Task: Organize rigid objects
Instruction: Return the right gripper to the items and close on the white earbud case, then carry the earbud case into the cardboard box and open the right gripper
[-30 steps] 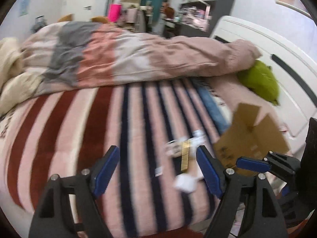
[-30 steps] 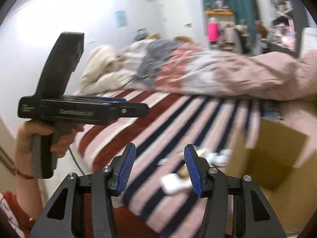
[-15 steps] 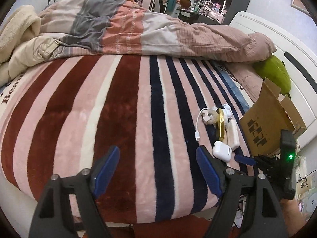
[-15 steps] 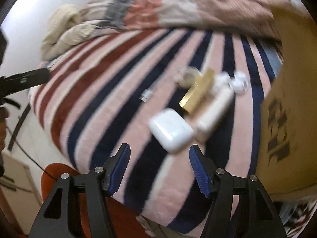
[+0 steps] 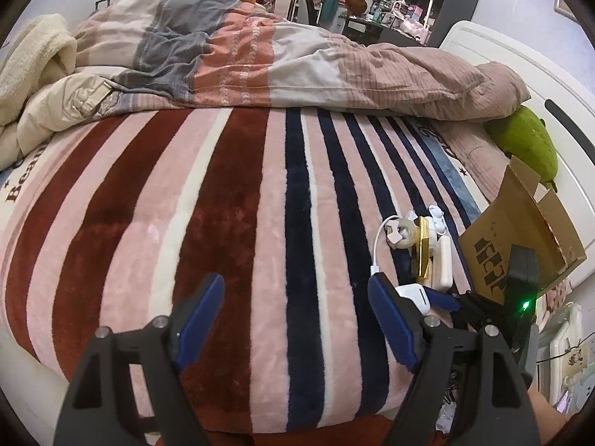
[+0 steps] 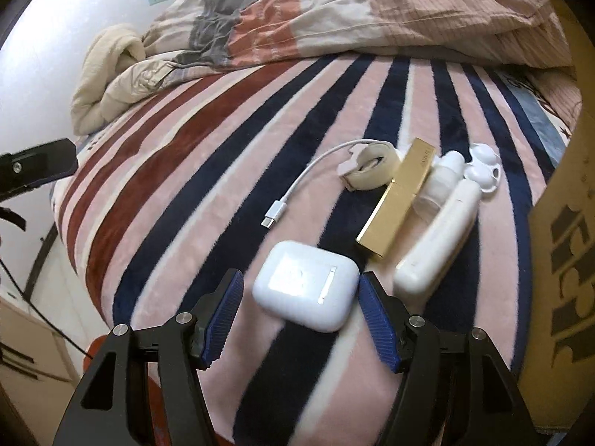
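A white earbud case (image 6: 306, 284) lies on the striped blanket (image 6: 208, 171) between the open jaws of my right gripper (image 6: 301, 293), not gripped. Behind it lie a gold box (image 6: 398, 210), a white tube (image 6: 440, 239), a small white bottle (image 6: 444, 176), a white round-lobed piece (image 6: 483, 173) and a coiled white cable (image 6: 366, 171). A cardboard box (image 6: 565, 260) stands at the right. My left gripper (image 5: 295, 319) is open and empty over the blanket (image 5: 223, 223), left of the earbud case (image 5: 414, 295), the items and the cardboard box (image 5: 520, 238).
A bunched quilt (image 5: 279, 59) and cream blanket (image 5: 26, 63) lie at the back of the bed. A green plush (image 5: 528, 145) lies by the white headboard (image 5: 520, 67). The bed's front edge is just below both grippers.
Both grippers have dropped toward the bed. My right gripper moved forward so its open jaws now flank the earbud case. The left gripper barely moved in the last half second.
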Demonstrator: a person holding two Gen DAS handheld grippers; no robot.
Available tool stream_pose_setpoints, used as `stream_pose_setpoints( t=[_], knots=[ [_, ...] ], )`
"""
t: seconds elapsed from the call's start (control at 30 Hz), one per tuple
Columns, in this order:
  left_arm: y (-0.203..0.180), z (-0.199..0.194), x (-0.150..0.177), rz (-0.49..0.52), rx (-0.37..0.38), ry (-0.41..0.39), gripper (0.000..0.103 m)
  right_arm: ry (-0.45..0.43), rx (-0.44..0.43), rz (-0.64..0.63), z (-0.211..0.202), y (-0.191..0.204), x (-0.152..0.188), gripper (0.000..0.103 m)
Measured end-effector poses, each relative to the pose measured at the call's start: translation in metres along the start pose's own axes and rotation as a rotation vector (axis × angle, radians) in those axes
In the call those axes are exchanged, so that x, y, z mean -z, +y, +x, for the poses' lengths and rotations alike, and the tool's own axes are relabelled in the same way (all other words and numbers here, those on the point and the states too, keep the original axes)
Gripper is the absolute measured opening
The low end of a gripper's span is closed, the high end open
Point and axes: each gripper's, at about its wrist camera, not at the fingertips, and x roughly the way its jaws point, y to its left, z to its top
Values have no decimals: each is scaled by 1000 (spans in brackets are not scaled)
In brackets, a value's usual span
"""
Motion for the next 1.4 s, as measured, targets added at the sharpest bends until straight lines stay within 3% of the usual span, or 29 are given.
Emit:
stream_pose_setpoints(
  t=[0.2, 0.33, 0.43, 0.53, 0.73, 0.77, 0.87, 1.0, 1.23, 1.4],
  knots=[
    [-9, 0, -3, 19, -5, 5, 77, -5, 112, -22, 5, 11, 8, 63],
    [-11, -1, 0, 31, -2, 15, 77, -28, 157, -56, 4, 18, 11, 52],
    [-12, -1, 2, 33, 13, 29, 77, -42, 82, -105, -1, 23, 11, 52],
    [-13, -1, 4, 37, 75, 45, 77, -90, 38, -158, -13, 30, 7, 52],
    [-33, -12, -12, 67, 279, 49, 77, -188, -113, -283, -60, 51, -15, 52],
    [-40, -15, -18, 81, 310, 47, 76, -209, -136, -304, -71, 54, -21, 52],
    [-66, -22, -38, 126, 388, 43, 59, -259, -173, -330, -101, 55, -36, 52],
    [-108, -27, -64, 199, 480, 49, 37, -310, -153, -314, -131, 41, -49, 52],
    [-213, -1, -94, 350, 531, 115, 35, -340, -55, -182, -173, -36, -57, 52],
    [-287, 30, -94, 452, 544, 206, 35, -270, 62, -92, -191, -96, -53, 52]
  ],
)
